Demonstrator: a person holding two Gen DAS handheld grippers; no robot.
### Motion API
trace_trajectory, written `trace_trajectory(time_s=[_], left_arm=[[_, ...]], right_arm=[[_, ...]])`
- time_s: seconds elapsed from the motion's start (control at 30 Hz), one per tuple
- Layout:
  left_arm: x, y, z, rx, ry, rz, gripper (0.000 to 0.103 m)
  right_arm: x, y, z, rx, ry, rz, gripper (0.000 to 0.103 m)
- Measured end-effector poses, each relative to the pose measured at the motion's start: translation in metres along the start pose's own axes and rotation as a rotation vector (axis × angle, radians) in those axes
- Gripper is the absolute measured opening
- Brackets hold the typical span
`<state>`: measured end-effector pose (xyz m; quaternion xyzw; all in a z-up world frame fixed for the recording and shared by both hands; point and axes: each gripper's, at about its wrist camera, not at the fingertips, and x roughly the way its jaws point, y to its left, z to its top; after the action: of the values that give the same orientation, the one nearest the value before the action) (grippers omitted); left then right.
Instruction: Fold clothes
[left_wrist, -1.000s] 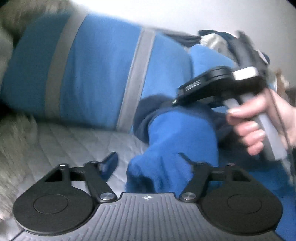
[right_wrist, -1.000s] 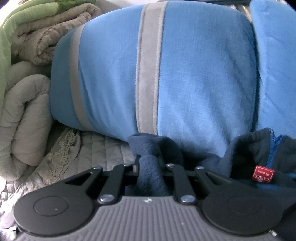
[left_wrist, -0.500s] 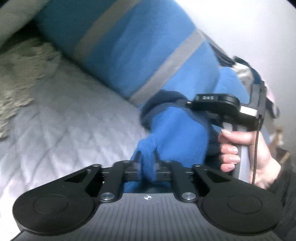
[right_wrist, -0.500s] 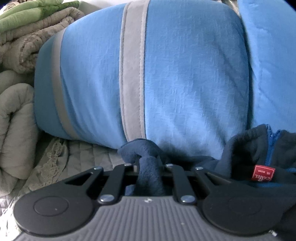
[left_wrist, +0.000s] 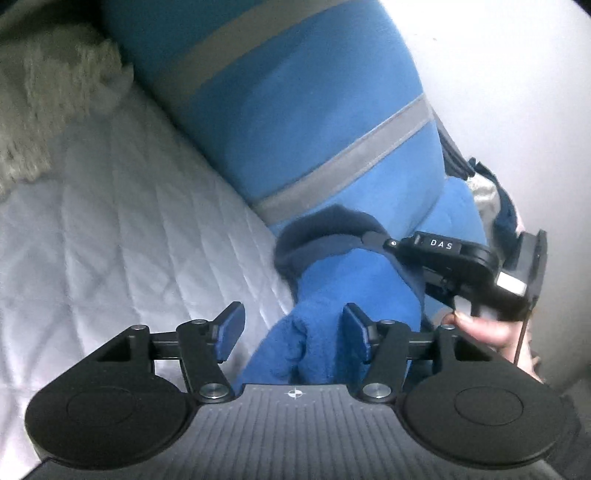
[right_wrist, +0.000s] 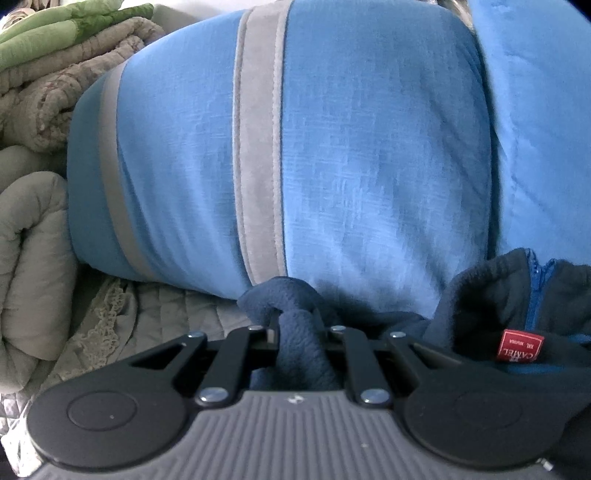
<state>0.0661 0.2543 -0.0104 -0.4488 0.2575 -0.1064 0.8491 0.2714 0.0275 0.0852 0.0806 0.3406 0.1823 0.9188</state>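
**Right claw clamped on fleece, left claw spread**

Left claw (left_wrist: 293, 334): fingers wide apart, blue pads (left_wrist: 232, 325) showing. A bright-blue fold of the fleece jacket (left_wrist: 343, 295) sits in the gap between them, against the right pad; the left pad is clear of the cloth. No grip.

Right claw (right_wrist: 301, 332): fingers drawn in tight on a navy fold of the fleece jacket (right_wrist: 301, 343), cloth bunched up between the tips. Left wrist view shows the same claw from outside (left_wrist: 376, 238), biting the navy edge of the garment, with a hand (left_wrist: 484, 330) on its handle.

Jacket location: lying on the bed's quilted grey cover (left_wrist: 122, 236), pushed up against the big blue pillow with grey stripes (right_wrist: 295, 147). Navy collar with blue zipper (right_wrist: 537, 291) and a red label (right_wrist: 521, 345) sit right of the right claw.

Surroundings: 2nd blue pillow (right_wrist: 539, 122) at far right, rolled grey-beige blankets (right_wrist: 33, 258) at left, green quilt (right_wrist: 66, 29) stacked on top of them, lace trim (right_wrist: 107, 314) on the cover below.
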Motion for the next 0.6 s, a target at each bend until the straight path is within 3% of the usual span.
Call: trace_trajectory(time_s=[0.03,0.07,0.13,0.3,0.43,0.5,0.57,0.6], left_arm=[[0.004,0.004,0.0,-0.023,0.01,-0.02,0.023],[0.007,0.008,0.0,-0.053,0.017,-0.036,0.015],[0.003,0.012,-0.002,-0.139,0.012,-0.041,0.014],[-0.009,0.001,-0.01,-0.145,-0.001,0.01,0.013],[-0.018,-0.013,-0.014,-0.118,-0.029,0.091,0.015],[-0.022,-0.021,-0.015,-0.071,-0.051,0.167,0.023],[-0.023,-0.026,-0.012,-0.029,-0.059,0.236,0.037],[-0.025,-0.028,-0.01,-0.018,-0.072,0.264,0.043]], right_arm=[[0.0,-0.001,0.0,0.004,0.0,-0.002,0.012],[0.001,-0.001,0.0,0.009,-0.001,-0.004,0.012],[0.004,-0.003,0.0,0.018,-0.005,-0.012,0.012],[0.012,-0.006,0.0,0.045,-0.012,-0.023,0.012],[0.018,0.003,-0.004,0.019,-0.015,-0.029,0.013],[0.022,0.009,-0.004,0.005,0.004,-0.033,0.018],[0.02,0.012,-0.002,0.002,0.01,-0.029,0.056],[0.015,0.012,0.0,0.006,-0.002,-0.017,0.067]])
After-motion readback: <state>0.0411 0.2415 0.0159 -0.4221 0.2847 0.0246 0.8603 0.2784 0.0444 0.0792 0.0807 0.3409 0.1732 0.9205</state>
